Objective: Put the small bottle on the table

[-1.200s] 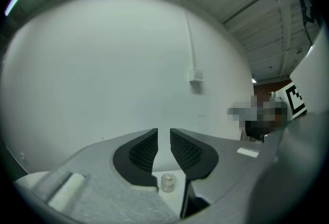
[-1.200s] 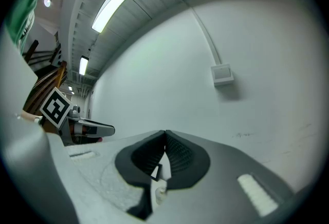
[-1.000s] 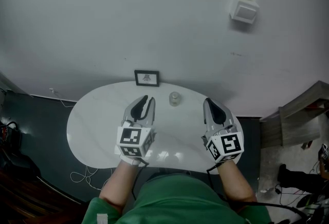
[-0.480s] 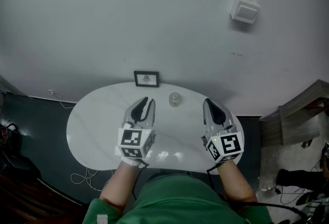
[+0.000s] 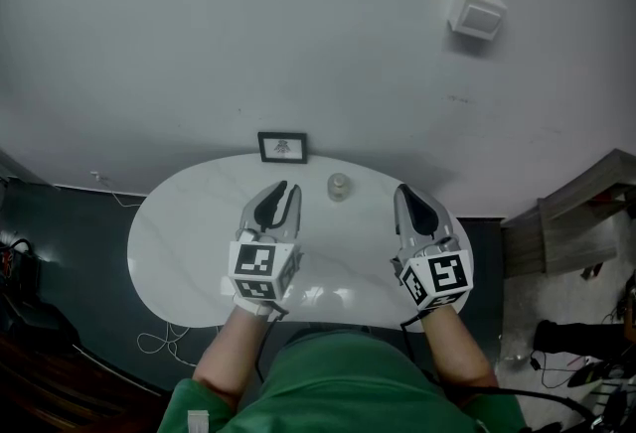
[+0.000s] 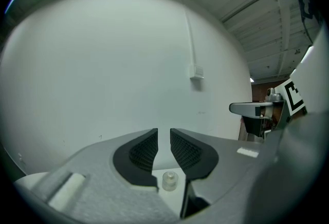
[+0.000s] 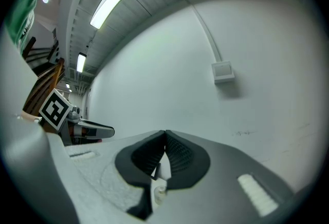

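Note:
The small clear bottle (image 5: 339,187) stands upright on the white oval table (image 5: 179,232), near its far edge. It is apart from both grippers. My left gripper (image 5: 281,193) hovers over the table just left of the bottle, shut with nothing in it. My right gripper (image 5: 406,197) hovers to the bottle's right, shut and empty too. In the left gripper view the bottle (image 6: 169,180) shows low between the jaws of the left gripper (image 6: 164,135), some way ahead. In the right gripper view the jaws of the right gripper (image 7: 165,136) meet at the tips, with the bottle (image 7: 160,193) small below them.
A small dark picture frame (image 5: 282,147) stands at the table's back edge against the white wall. A wall box (image 5: 475,16) with a conduit sits high on the right. Wooden furniture (image 5: 576,222) stands to the right, and cables (image 5: 159,340) lie on the dark floor at left.

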`<state>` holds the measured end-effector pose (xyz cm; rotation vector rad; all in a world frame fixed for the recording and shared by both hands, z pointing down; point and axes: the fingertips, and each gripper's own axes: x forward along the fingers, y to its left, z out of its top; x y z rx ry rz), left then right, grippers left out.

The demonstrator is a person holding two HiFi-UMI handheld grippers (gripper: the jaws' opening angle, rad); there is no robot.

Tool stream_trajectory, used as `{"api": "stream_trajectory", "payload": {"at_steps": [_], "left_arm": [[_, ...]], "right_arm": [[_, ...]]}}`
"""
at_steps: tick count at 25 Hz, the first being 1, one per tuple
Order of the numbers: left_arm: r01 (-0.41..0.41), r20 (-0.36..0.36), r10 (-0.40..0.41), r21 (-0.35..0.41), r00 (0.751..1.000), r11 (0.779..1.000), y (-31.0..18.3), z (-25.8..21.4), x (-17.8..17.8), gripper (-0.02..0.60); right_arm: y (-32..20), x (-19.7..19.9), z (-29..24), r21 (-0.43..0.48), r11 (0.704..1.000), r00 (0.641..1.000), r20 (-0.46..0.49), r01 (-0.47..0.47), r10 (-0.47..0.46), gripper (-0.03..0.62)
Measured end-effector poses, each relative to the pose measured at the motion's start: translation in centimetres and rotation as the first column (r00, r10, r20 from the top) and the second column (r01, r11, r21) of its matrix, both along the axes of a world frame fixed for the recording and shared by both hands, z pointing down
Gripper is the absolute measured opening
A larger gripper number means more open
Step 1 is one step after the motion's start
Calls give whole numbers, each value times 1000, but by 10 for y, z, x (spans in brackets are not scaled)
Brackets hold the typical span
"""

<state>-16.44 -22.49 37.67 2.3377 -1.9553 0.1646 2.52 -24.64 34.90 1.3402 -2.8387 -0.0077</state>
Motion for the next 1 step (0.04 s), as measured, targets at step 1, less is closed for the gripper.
{"api": "stream_trajectory", "payload": {"at_steps": [1], "left_arm": [[-1,0,1,0,1000,1000,0,0,0,81]], "right_arm": [[0,0,0,-1,1000,1000,0,-2,2,-5]]}}
